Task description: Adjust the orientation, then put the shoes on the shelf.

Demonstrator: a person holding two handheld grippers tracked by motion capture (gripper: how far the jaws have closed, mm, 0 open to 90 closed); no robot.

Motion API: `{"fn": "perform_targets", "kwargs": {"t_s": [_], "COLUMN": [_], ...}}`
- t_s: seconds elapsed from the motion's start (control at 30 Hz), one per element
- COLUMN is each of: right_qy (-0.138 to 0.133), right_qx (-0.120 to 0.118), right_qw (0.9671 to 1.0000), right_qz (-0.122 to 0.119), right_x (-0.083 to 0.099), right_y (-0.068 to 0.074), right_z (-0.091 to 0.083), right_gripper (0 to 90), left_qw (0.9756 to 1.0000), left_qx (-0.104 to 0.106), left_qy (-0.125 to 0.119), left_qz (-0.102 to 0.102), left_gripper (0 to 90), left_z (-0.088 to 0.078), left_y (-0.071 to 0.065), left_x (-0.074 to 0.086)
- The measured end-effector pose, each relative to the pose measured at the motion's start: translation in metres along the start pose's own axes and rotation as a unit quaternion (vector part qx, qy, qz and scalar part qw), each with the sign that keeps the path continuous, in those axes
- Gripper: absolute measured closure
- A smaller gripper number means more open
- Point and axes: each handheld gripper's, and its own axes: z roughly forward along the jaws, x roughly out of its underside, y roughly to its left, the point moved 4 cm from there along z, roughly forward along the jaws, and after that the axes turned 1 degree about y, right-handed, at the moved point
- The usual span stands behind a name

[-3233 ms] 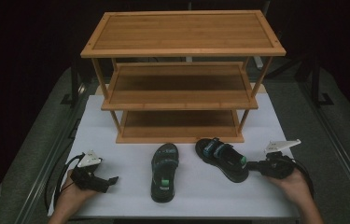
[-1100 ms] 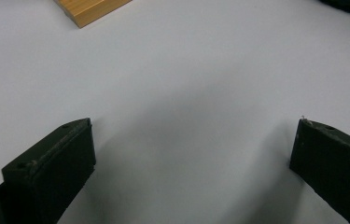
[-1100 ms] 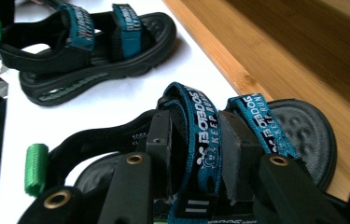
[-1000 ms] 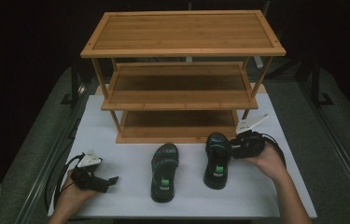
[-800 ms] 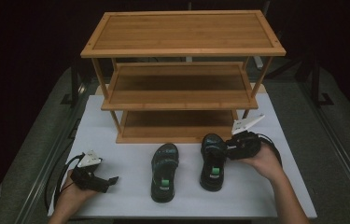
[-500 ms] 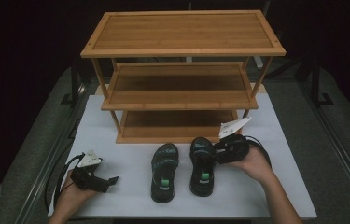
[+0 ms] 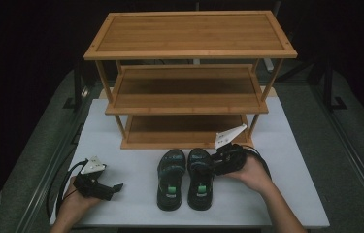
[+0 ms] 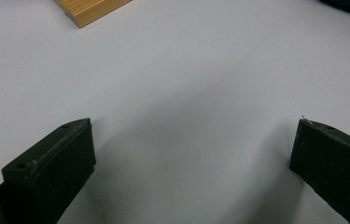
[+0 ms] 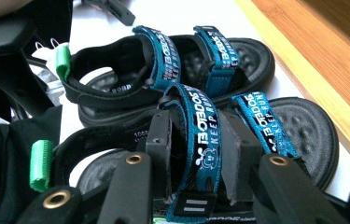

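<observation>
A person's right gripper [image 7: 214, 164] clamps the blue woven strap [image 9: 199, 135] of a black sandal [image 7: 200, 178], its two black pads pressed flat against either side of the band. The strap carries white lettering; the sole below it is moulded rubber, pebbled with small bumps at the rounded toe. In the high view this sandal lies on the white mat [image 7: 291, 160] at about 6 o'clock from the rack [image 7: 189, 77], toe toward the rack, with its twin [image 7: 171, 178] just beside it at 9 o'clock — the two soles parallel and close enough that whether they touch cannot be told. In the right gripper view the twin [image 9: 172, 70] shows the same blue straps, a padded black heel loop and a small bright-green tab [image 9: 62, 62]; a like tab [image 9: 41, 164] sits on the held sandal [image 9: 303, 135].

The left gripper [image 7: 109, 189] rests at 7 o'clock on the mat, well apart from the pair. Its jaws stand wide with nothing between them; in the left gripper view the blocky, matte pads [image 8: 56, 163] frame bare, smooth white surface [image 8: 177, 93].

The rack is honey-coloured bamboo — three flat rectangular shelves with raised rims, stepped on slim square posts. The mat lies on a grey, felt-like table [image 7: 344, 174].
</observation>
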Motion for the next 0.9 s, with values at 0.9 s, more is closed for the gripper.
{"fn": "perform_targets", "kwargs": {"t_s": [0.9], "right_qy": [-0.020], "right_qx": [0.026], "right_qw": [0.9995], "right_qz": [0.001], "right_x": [0.001], "right_y": [0.006], "right_z": [-0.007], "right_gripper": [47.1], "left_qw": [0.9955], "left_qx": [0.080], "left_qy": [-0.029], "left_qz": [0.041], "left_gripper": [0.2], "left_z": [-0.004], "left_y": [-0.043], "left_x": [-0.046]}}
